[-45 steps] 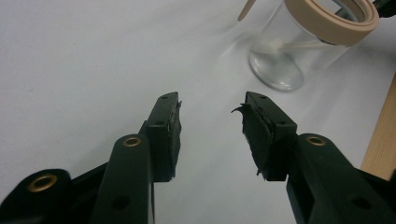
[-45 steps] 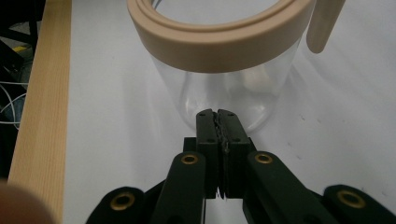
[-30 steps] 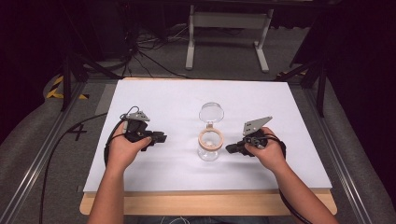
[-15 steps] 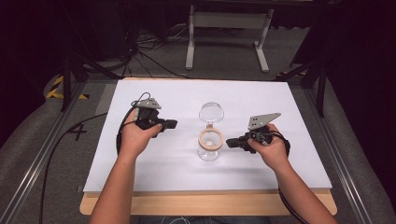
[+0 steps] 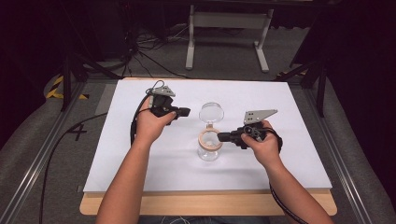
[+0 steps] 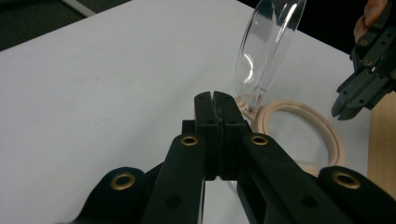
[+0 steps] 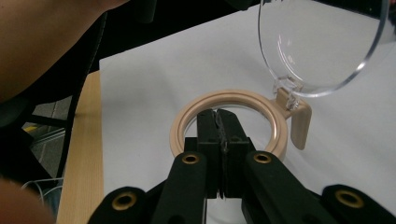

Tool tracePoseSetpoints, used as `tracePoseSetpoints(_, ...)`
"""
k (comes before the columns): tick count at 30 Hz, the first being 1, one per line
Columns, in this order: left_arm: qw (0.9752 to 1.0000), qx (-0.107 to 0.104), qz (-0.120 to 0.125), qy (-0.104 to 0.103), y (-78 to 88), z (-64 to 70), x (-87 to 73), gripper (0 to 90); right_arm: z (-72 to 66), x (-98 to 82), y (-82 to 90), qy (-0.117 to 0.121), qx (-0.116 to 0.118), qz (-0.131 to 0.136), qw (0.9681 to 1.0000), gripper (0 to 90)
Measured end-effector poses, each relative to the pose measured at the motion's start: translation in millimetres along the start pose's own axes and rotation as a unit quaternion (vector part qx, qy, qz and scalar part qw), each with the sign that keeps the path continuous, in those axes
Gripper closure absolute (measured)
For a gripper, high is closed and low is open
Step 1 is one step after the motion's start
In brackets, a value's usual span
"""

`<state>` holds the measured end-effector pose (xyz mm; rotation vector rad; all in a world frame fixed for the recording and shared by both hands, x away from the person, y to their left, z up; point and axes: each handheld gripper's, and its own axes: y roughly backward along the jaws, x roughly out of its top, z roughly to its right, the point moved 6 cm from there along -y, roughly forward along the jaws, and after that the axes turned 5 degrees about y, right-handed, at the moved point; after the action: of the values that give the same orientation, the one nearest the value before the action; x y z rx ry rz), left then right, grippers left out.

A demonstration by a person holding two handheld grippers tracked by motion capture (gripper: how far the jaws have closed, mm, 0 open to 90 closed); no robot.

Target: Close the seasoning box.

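Jar (image 5: 209, 145) upright, hinged lid (image 5: 211, 112) open, raised

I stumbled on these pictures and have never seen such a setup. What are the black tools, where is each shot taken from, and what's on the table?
A person holds a hand-held two-fingered tool in each hand: the left gripper and the right gripper. One picture looks down from above the table; the other two come from cameras riding on each gripper, looking along its black fingers. On the white surface stands a clear jar with a tan rim, its transparent hinged lid standing open. Both grippers are shut and hold nothing.
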<state>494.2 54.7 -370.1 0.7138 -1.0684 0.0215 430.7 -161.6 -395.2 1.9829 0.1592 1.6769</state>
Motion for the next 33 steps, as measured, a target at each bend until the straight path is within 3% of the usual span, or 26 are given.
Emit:
tracePoseSetpoints(4, 1.0, -0.002, 0.0, -0.006, -8.4, 4.9, 7.0, 89.3, -0.5, -0.3, -5.0, 0.001, 0.0, 0.0, 1.0, 89.4)
tracePoseSetpoints(8, 0.9997, -0.009, -0.004, -0.024, -15.5, 12.9, 10.5, 88.4, 2.3, -2.9, -6.3, -0.004, -0.005, 0.001, 1.0, 89.4)
tracePoseSetpoints(14, 0.9996, -0.012, 0.001, -0.025, -15.7, 16.3, 11.8, 88.4, 3.0, -3.1, -5.0, -0.006, -0.007, 0.003, 1.0, 89.4)
tracePoseSetpoints(19, 0.9992, -0.012, -0.005, -0.038, -14.3, 18.5, 11.6, 88.3, 3.2, -3.6, -6.4, -0.005, -0.007, 0.002, 1.0, 89.4)
tracePoseSetpoints(26, 0.9992, -0.011, -0.007, -0.036, -13.2, 18.8, 12.5, 87.5, 2.3, -4.4, -8.2, -0.006, -0.005, 0.0, 1.0, 89.4)
tracePoseSetpoints(31, 0.9997, 0.005, -0.009, -0.023, -18.9, 11.1, 18.2, 88.7, 1.5, -3.9, -8.3, -0.006, -0.004, 0.001, 1.0, 89.4)
tracePoseSetpoints(33, 0.9995, 0.002, -0.005, -0.03, -22.1, 12.6, 21.8, 88.6, 1.7, -3.5, -7.6, -0.005, -0.003, 0.003, 1.0, 89.4)
